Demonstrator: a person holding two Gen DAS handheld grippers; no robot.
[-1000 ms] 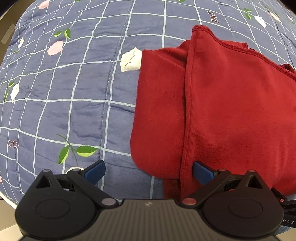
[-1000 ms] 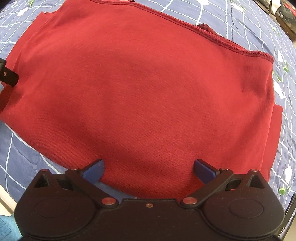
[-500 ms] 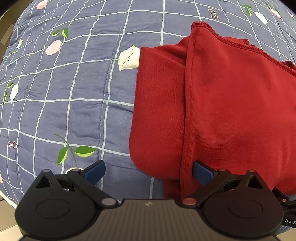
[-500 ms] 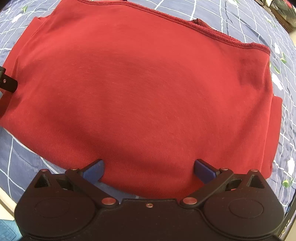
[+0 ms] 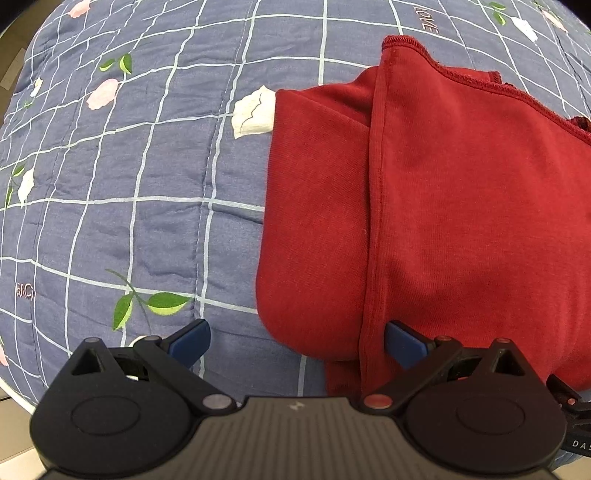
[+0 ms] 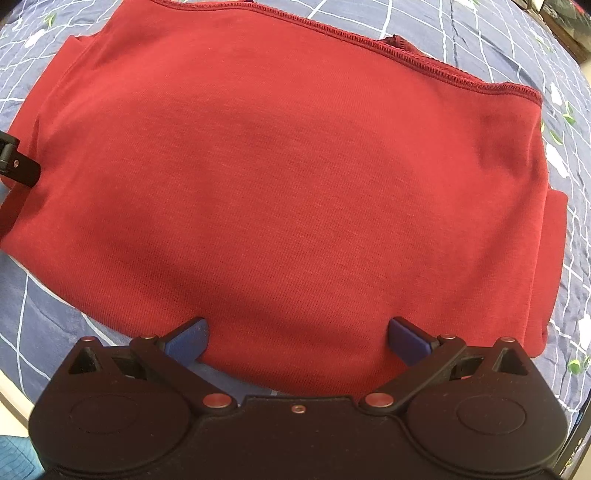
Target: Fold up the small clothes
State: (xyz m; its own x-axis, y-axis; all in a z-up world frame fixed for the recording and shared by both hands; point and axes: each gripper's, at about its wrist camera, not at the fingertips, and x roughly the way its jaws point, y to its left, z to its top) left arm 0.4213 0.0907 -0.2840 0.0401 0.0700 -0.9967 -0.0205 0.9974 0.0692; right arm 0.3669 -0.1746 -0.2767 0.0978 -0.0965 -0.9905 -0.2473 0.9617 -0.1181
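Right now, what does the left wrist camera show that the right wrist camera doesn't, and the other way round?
Only the left wrist view shows the wide bare stretch of blue checked quilt left of the garment, its flower and leaf prints, the word LOVE, and the tucked-under layer along that side. Only the right wrist view shows the red garment nearly whole, with its stitched far hem and right-hand edge. Both show the garment lying folded on the quilt, and an open gripper at its near edge: left gripper, right gripper.
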